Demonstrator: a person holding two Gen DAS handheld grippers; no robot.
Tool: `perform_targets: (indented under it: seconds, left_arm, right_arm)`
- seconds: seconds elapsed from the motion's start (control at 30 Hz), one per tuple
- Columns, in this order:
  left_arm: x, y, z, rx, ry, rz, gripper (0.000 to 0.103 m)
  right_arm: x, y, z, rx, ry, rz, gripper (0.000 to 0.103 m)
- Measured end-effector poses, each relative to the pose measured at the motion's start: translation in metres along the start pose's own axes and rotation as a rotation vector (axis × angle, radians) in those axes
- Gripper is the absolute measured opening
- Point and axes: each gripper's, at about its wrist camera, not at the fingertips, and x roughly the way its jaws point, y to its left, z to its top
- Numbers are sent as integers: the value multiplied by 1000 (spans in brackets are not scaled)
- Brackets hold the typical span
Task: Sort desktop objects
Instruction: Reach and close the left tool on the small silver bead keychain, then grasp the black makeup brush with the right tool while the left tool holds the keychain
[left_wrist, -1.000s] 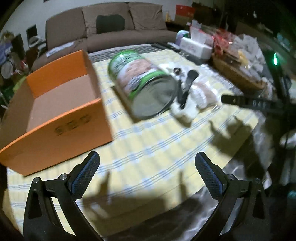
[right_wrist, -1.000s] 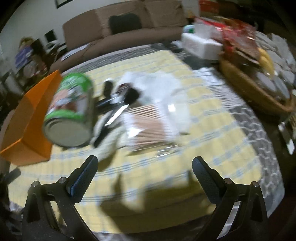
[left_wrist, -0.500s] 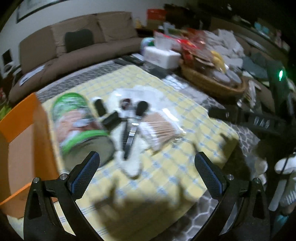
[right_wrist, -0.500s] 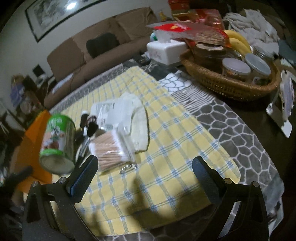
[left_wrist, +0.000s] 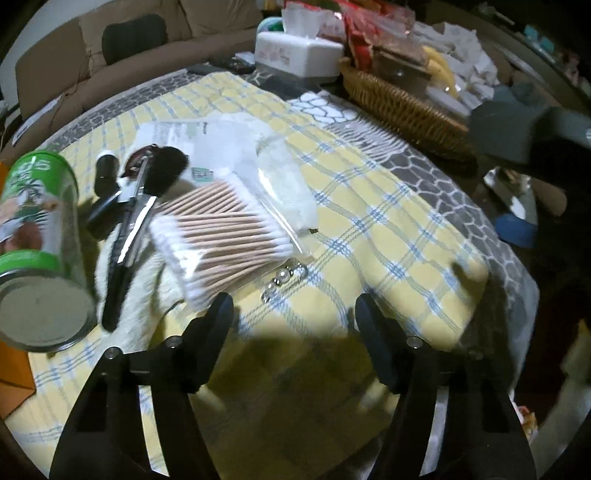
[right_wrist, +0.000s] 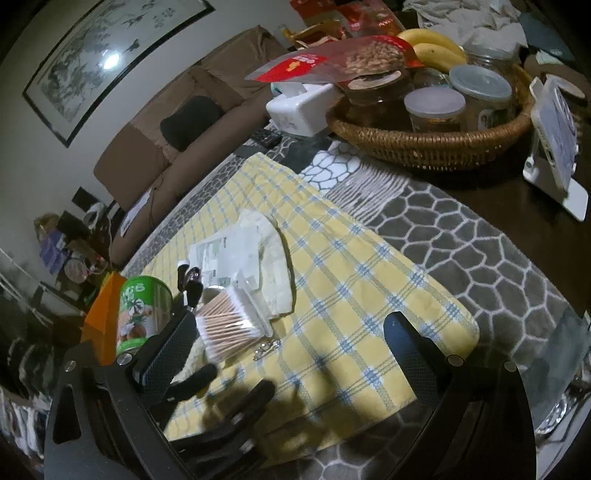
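On the yellow checked cloth (left_wrist: 369, 206) lies a clear bag of cotton swabs (left_wrist: 225, 236) beside a green can (left_wrist: 33, 240) on its side. A black makeup brush (left_wrist: 144, 192), a white packet (left_wrist: 173, 136) and a small pearl clip (left_wrist: 284, 278) lie close by. My left gripper (left_wrist: 293, 317) hangs just short of the clip. Its jaws are closing, with nothing between them. My right gripper (right_wrist: 293, 350) stands open and empty over the cloth's near edge. The swabs (right_wrist: 229, 325) and the can (right_wrist: 142, 314) are ahead to its left. The left gripper's dark fingers (right_wrist: 199, 376) show below them.
An orange box (right_wrist: 105, 314) stands behind the can at the left. A wicker basket (right_wrist: 424, 144) of jars and snacks and a white tissue box (left_wrist: 295, 51) sit at the back. A phone on a stand (right_wrist: 554, 140) is at the far right, on the grey patterned mat (right_wrist: 480, 258).
The left gripper swung right, away from the orange box, and came down toward the swabs and clip while its jaws narrowed. The right gripper rolled and drew off to the right.
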Motion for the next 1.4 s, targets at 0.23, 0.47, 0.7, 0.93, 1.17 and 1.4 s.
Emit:
perform_targets:
  seconds: [0.23,0.47,0.7,0.93,1.17,1.4]
  left_arm:
    - [22,4,6,20,20,33,60]
    - [23,4,4,29,-6,44,57]
    - [17,2,3,69,-24,-1,8]
    - [4,11,-5,28,-22,-84,8]
    - [-24,39,-13,-72,-44,-160,8]
    - [-61,67,-26,-111,-70,-177,8]
  right_arm:
    - [0,7,-2,-28,8,-7,103]
    - [5,11,-5,-38,25,-28,102]
    - [7,7,-5,-20,26,-38,102]
    - [10,6,-5,-8,40,-43,102]
    - [15,10,-8,-27,52,-38,102]
    - [30,20,-11,-32,96,2,97]
